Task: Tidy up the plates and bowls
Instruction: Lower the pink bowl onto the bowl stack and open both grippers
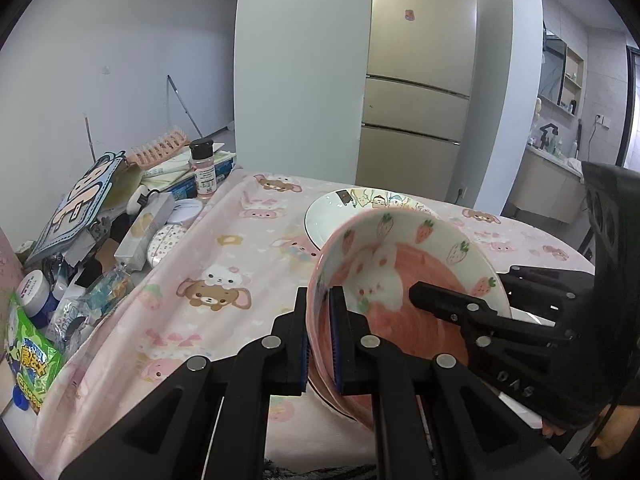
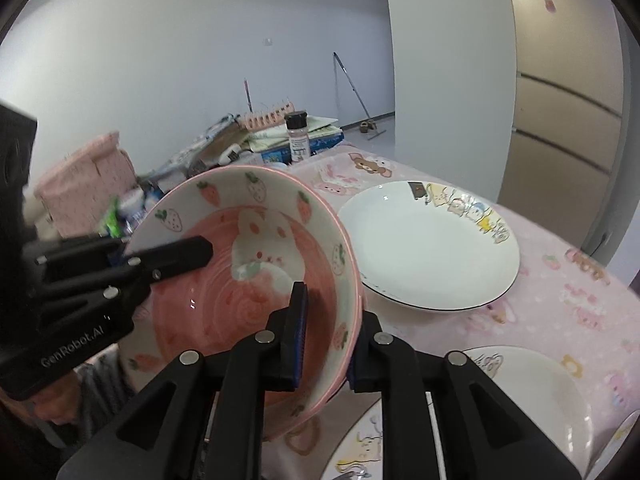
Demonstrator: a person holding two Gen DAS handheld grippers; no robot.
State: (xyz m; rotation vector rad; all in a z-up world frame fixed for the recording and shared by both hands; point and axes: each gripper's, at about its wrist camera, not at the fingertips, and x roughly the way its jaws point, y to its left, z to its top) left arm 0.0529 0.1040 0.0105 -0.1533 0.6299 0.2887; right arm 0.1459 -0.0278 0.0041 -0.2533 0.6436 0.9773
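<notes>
While both tools grip it, pink bowl [image 1: 404, 280] seems empty.

pink strawberry-print bowl [image 1: 404, 280]; white cartoon-edged plate [image 2: 428, 248]; pink bear-print cloth [image 1: 224, 264]

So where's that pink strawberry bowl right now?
The pink strawberry bowl is held tilted above the table, left gripper and right gripper pinching opposite rims, near the white cartoon plate.

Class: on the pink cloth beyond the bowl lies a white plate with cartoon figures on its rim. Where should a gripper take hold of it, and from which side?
Grip the plate by its near rim, coming in low from the front. It lies flat, and its rim flares up off the cloth, probably leaving room for one finger under and one over.
</notes>
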